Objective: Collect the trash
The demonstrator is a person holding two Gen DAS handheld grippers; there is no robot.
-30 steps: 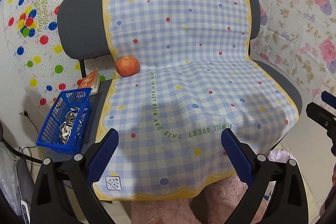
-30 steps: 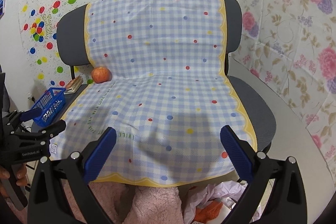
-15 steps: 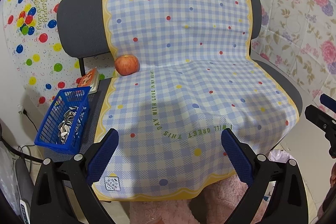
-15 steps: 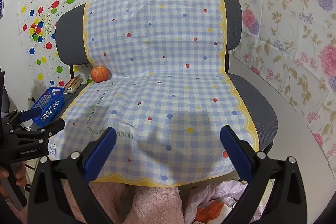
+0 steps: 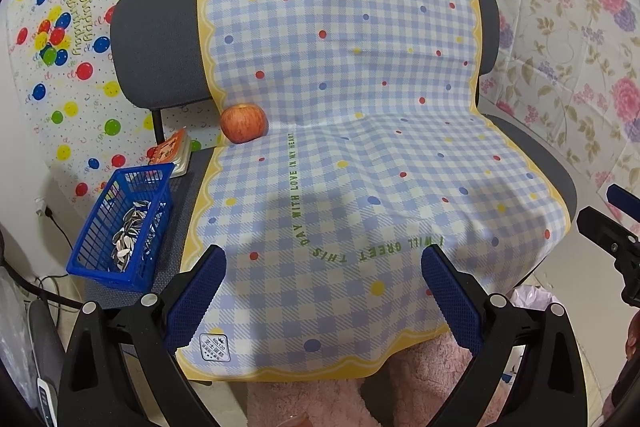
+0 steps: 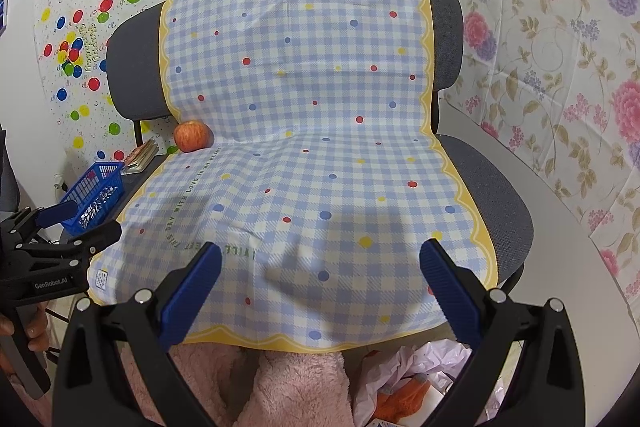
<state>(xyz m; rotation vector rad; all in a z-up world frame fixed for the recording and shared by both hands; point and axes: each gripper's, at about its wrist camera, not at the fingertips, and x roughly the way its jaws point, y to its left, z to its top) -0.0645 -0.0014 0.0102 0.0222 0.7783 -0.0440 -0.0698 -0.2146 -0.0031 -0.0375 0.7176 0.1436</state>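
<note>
A blue plastic basket (image 5: 122, 225) holding sunflower seed shells sits on the chair seat's left edge; it also shows in the right wrist view (image 6: 95, 198). My left gripper (image 5: 324, 291) is open and empty, hovering over the front of the checked cloth (image 5: 360, 147). My right gripper (image 6: 320, 287) is open and empty over the cloth's front right part. A bag with white plastic and orange trash (image 6: 404, 383) lies on the floor below the right gripper. The left gripper shows in the right wrist view (image 6: 68, 223), beside the basket.
A red apple (image 5: 243, 123) rests at the seat's back left corner. A small book (image 5: 170, 153) lies behind the basket. The grey chair (image 6: 492, 195) stands against patterned wall sheets. A pink fluffy rug (image 6: 288, 383) lies in front of the chair.
Both grippers have drifted slightly back and up from the chair. Both stay open and empty.
</note>
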